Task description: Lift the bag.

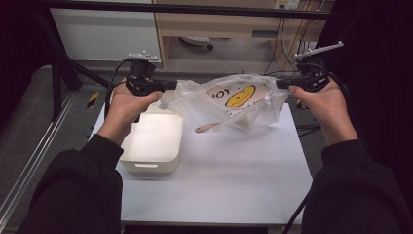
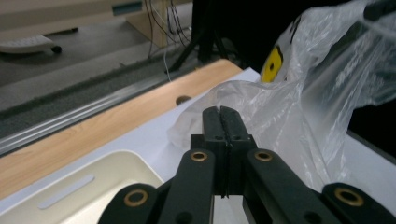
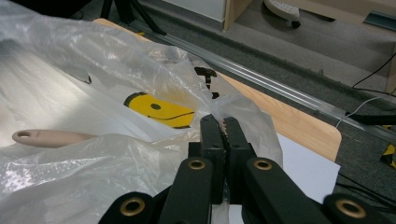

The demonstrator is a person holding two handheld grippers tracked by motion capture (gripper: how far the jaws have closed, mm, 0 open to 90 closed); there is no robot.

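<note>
**Thin bag stretched between two closed grippers**

The plastic bag, clear film printed with a yellow smiley, hangs in the upper middle of the high view, just above the white worktop. It looks light, limp and slippery, likely to tear if pulled hard; its rim edges are the sensible places to hold. The left gripper has its fingers clamped on the bag's left edge, the right gripper on the right edge. The right gripper view shows a pale spoon handle lying inside the film. The left gripper view brings in the cream tray at lower left.
</note>
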